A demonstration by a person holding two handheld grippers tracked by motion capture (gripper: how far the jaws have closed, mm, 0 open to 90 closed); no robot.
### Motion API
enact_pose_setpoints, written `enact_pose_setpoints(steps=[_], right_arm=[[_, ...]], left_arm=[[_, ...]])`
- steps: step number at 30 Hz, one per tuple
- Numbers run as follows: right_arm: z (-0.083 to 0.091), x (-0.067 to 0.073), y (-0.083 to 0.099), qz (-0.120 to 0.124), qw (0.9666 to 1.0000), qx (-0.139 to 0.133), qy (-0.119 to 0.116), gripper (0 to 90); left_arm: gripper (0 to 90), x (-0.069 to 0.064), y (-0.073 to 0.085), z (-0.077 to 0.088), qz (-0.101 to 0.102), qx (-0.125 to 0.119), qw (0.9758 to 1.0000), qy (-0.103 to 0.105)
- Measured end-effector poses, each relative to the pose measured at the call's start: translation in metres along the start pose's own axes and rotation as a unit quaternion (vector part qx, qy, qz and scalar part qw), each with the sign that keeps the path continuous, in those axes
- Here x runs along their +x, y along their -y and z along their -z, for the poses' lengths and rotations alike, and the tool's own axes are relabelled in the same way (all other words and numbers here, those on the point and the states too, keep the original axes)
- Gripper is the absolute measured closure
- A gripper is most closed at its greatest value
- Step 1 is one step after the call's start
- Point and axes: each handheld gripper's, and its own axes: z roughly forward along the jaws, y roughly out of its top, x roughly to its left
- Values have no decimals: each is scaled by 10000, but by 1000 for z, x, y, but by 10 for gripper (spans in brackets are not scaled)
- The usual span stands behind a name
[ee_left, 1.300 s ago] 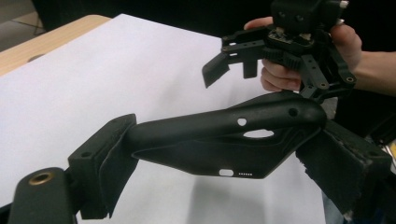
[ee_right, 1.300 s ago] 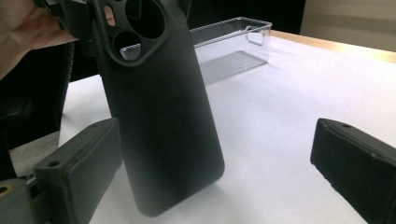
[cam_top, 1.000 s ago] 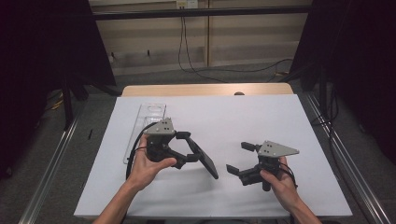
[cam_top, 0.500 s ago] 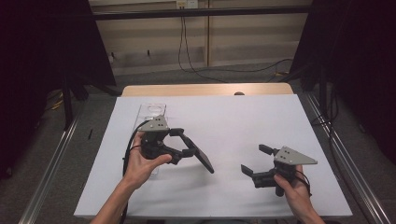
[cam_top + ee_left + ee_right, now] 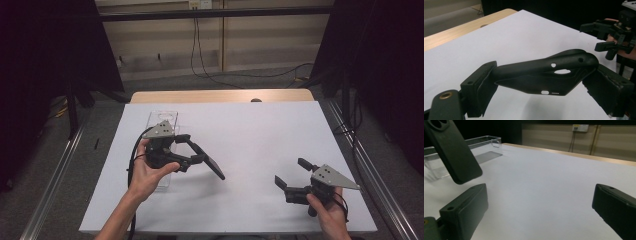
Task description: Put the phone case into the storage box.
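Note:
A black phone case (image 5: pixel 214 167) hangs above the white table, pinched at its edges in my left gripper (image 5: pixel 199 157), which is shut on it. In the left gripper view the case (image 5: pixel 544 72) bows between the two jaws, with its camera cut-out and port holes showing. My right gripper (image 5: pixel 291 172) is at the front right, open, with nothing between its fingers. The right gripper view looks past its wide-apart jaws (image 5: pixel 541 210) to the case (image 5: pixel 454 152) at upper left. The left gripper view shows the right gripper (image 5: pixel 596 36) farther off at top right.
A clear plastic tray (image 5: pixel 162 117) lies on the left of the white sheet (image 5: pixel 260 130), partly under my left hand; it also appears in the right gripper view (image 5: pixel 482 141). A wooden table edge (image 5: pixel 220 96) runs along the far side. Metal rails flank the table.
My right gripper has moved away to the right and toward the front edge, still open. The left gripper keeps the case, nearly in place.

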Motion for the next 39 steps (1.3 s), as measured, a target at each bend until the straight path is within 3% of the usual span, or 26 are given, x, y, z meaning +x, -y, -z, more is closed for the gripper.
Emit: enact_pose_setpoints(steps=[8, 20, 28, 39], right_arm=[[7, -4, 7, 7, 9996, 0, 280, 0], [8, -6, 7, -25, 9996, -79, 282, 0], [9, -6, 6, -26, 9990, -133, 417, 0], [9, -5, 7, -50, 9993, -104, 347, 0]], left_arm=[[138, 3, -3, 9, 49, -58, 9997, -218], [136, 10, -8, 24, 256, -176, 9984, -482], [134, 20, -21, 35, 281, -180, 9967, -741], [134, 29, -36, 47, 294, -267, 9945, -967]])
